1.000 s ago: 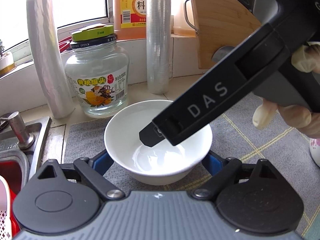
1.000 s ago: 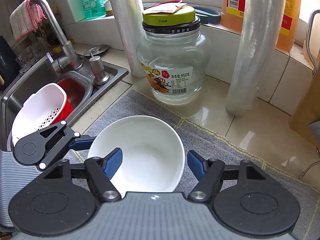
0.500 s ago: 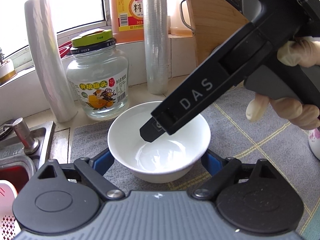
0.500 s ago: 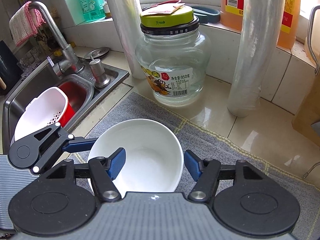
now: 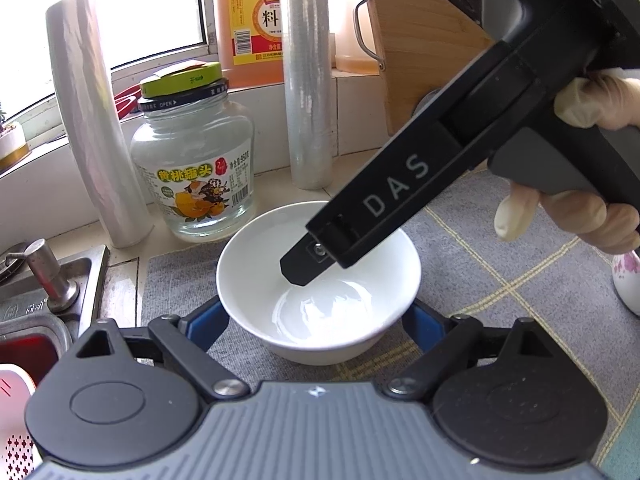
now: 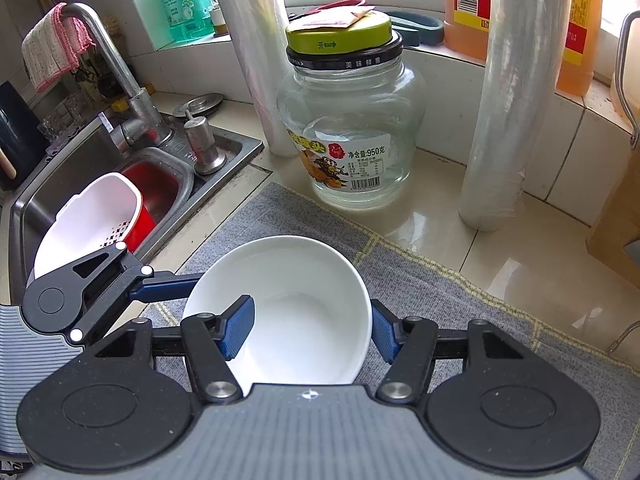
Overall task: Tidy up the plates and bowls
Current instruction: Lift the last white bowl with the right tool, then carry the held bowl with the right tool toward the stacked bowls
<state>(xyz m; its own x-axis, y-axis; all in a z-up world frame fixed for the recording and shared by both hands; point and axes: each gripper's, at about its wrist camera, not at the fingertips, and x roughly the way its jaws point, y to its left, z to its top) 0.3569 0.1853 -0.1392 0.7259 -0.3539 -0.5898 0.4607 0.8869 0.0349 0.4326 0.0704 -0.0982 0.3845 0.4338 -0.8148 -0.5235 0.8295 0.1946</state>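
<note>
A white bowl [image 5: 320, 280] sits on the grey mat [image 5: 500, 280]; it also shows in the right wrist view [image 6: 296, 304]. My left gripper [image 5: 316, 328] is open, its blue pads on either side of the bowl's near half. My right gripper [image 6: 312, 328] is open, with one blue finger [image 6: 238, 326] inside the bowl and the other outside its right rim. In the left wrist view the right gripper's black body [image 5: 400, 188] reaches over the bowl from the right.
A glass jar [image 6: 352, 120] with a green lid and two plastic-wrap rolls [image 6: 504, 100] stand behind the bowl. A sink [image 6: 100, 184] with a white colander [image 6: 88, 220] lies to the left. A floral white dish [image 5: 628, 280] sits at the mat's right edge.
My right gripper has narrowed and shifted so its pads straddle the bowl's right rim. The left gripper's view has pulled back slightly; the bowl has stayed on the mat.
</note>
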